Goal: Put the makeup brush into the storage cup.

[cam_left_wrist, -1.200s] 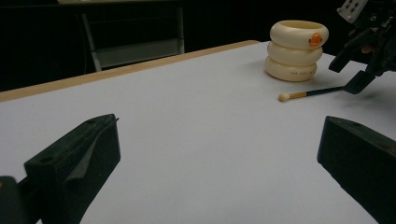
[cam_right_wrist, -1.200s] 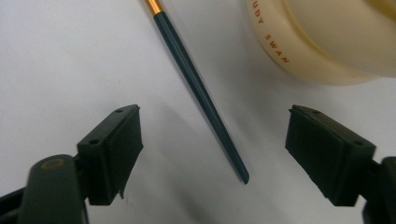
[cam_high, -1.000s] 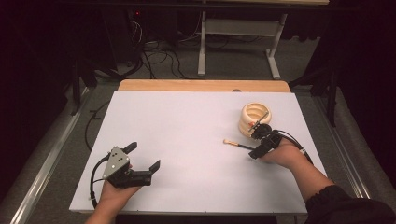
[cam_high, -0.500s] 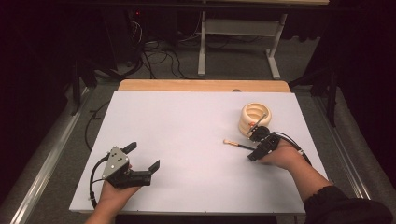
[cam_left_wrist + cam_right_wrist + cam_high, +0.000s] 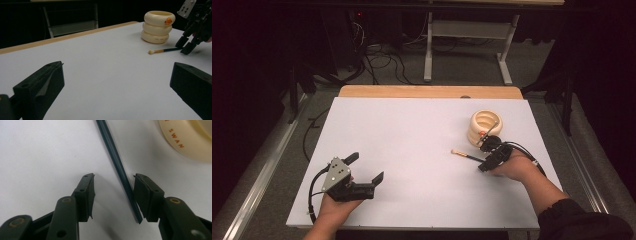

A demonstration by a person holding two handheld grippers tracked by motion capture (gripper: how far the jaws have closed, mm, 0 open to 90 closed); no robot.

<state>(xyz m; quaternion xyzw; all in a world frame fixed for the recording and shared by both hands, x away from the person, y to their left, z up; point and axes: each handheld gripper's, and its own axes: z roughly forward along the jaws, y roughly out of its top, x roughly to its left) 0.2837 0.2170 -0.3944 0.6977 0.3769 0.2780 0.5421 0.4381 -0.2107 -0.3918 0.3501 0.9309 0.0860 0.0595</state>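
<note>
Right gripper [image 5: 113,192] jaws closing around brush [image 5: 117,167] handle (unpinched) — beside holder [image 5: 484,127].

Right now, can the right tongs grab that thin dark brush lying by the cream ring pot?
Probably yes. The right tongs have just been closing with the brush handle between the jaws, lying against one pad while the other is still apart. Nothing blocks it; the cream ring pot stands beside.

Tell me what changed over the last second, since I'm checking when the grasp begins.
The right gripper has just been closing its jaws around the dark handle of the brush, which lies between them, one pad not yet touching. The left gripper, the cream ring-shaped holder and both hands stayed put.
</note>
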